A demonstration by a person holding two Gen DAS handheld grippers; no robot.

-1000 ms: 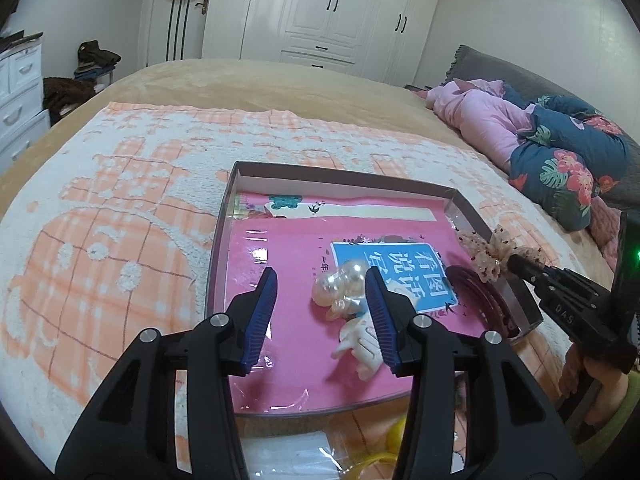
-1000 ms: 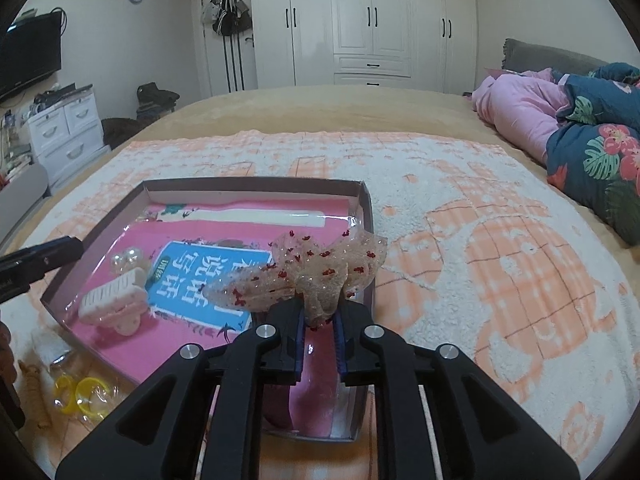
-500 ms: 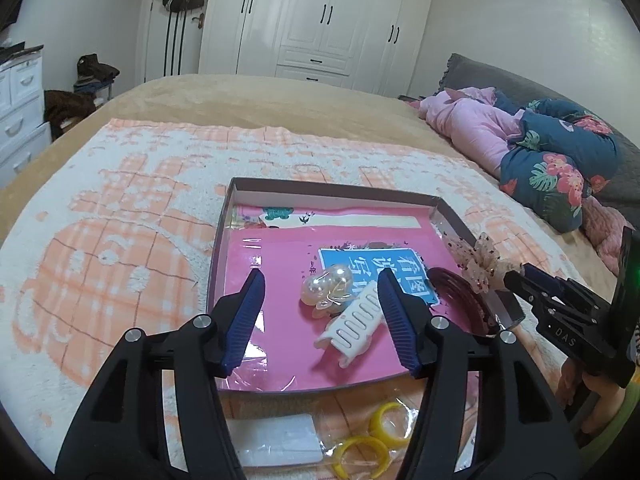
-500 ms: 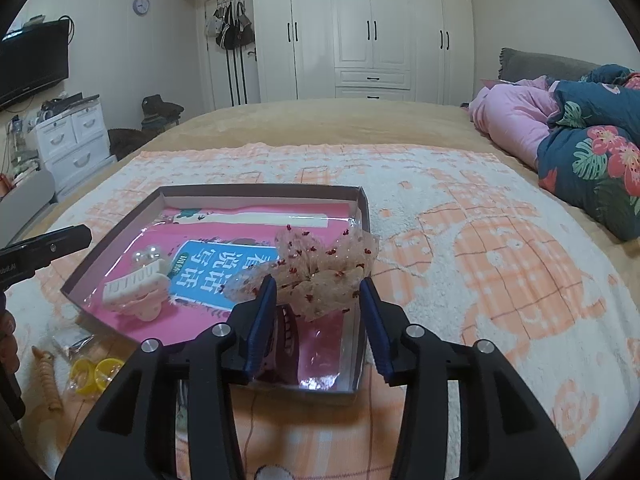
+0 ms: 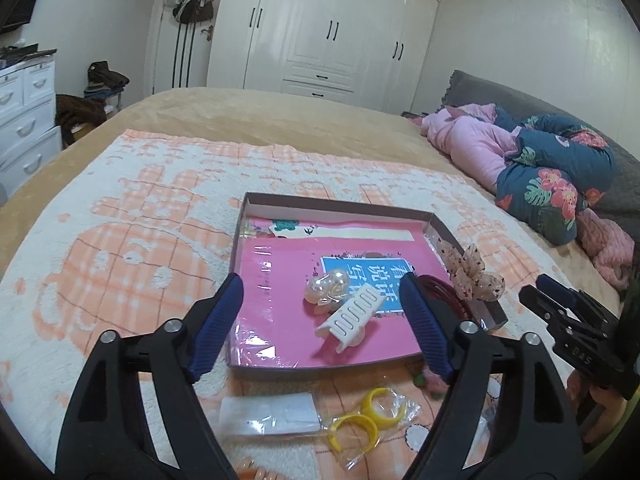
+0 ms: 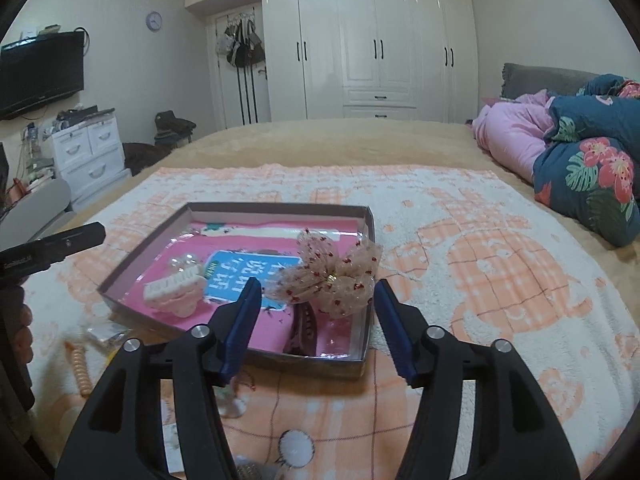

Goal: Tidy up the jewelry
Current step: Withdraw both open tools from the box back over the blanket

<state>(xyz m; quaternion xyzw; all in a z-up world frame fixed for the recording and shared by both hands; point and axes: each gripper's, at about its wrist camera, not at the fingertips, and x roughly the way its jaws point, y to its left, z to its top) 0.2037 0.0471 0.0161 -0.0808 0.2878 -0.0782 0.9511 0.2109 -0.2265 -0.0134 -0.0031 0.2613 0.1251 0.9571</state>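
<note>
A shallow box [image 5: 332,206] [image 6: 366,336] with a pink lining lies on the bed. Inside it are a pearl hair clip [image 5: 326,286] [image 6: 182,261], a white claw clip [image 5: 352,316] [image 6: 172,288], a dark red hairband [image 5: 444,290] [image 6: 304,326] and a sheer dotted bow [image 5: 472,272] [image 6: 336,276] leaning on the right wall. My left gripper [image 5: 322,312] is opening, drawn back above the box with nothing between its fingers. My right gripper [image 6: 316,314] is opening too, just short of the bow, its pads off it.
In front of the box lie two yellow rings in a clear bag [image 5: 372,414], a white packet [image 5: 270,414] and a coiled peach hair tie [image 6: 80,368]. An orange-and-white blanket [image 6: 480,264] covers the bed. Pink and floral bedding [image 6: 580,168] is piled at the right.
The right gripper let go of the dotted bow and drew back; the bow stays on the box's right wall. The left gripper opened wider off the pearl and claw clips and pulled back and up.
</note>
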